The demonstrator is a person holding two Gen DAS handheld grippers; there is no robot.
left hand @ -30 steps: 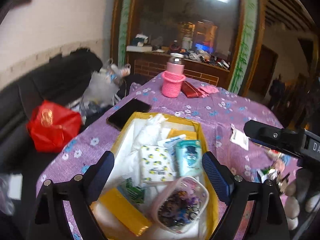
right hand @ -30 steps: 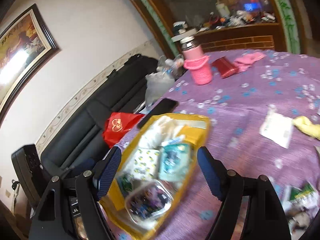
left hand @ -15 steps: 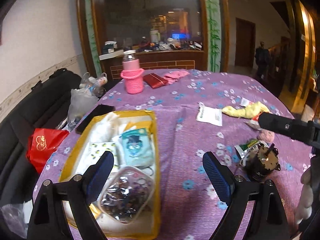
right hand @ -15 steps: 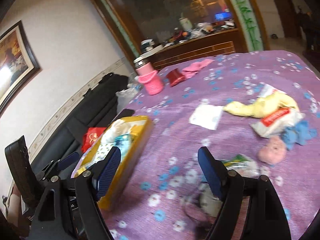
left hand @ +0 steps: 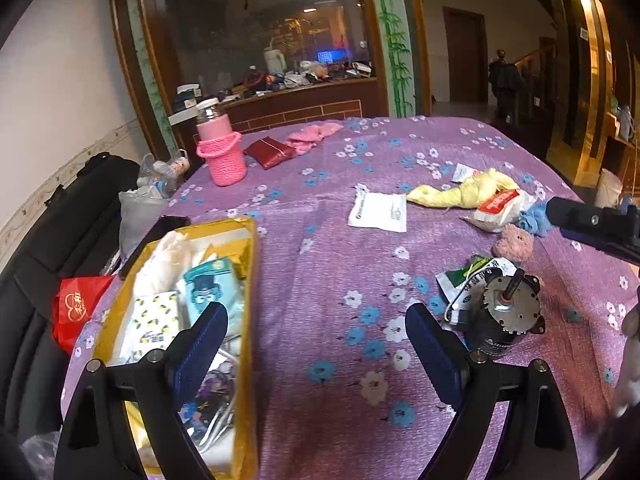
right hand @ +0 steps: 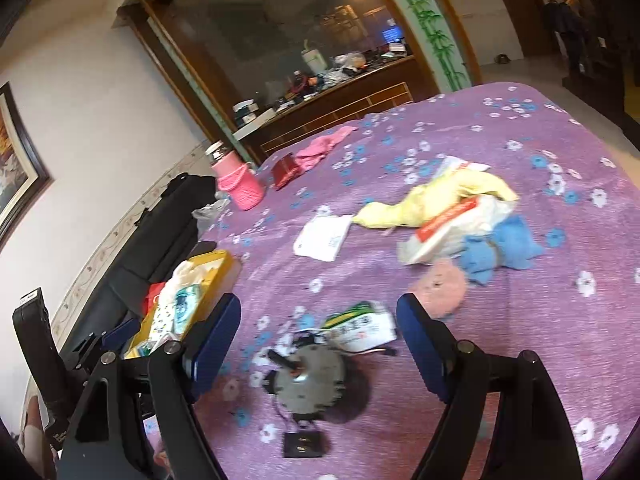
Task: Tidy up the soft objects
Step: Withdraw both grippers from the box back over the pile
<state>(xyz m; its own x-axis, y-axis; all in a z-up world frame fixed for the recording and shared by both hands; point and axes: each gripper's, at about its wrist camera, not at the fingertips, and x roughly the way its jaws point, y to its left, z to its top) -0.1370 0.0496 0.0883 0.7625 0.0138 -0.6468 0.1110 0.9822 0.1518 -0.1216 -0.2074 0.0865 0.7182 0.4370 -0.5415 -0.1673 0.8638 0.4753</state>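
Pale yellow cloth (right hand: 440, 198), crumpled and limp, lies on the purple tablecloth (right hand: 520, 128) beside a pink plush (right hand: 442, 286) and blue cloth (right hand: 496, 252). Its long axis runs left to right, tapering leftward. It looks light; pinch its bunched middle. Left gripper (left hand: 316, 344) and right gripper (right hand: 318, 338) hang apart, empty.
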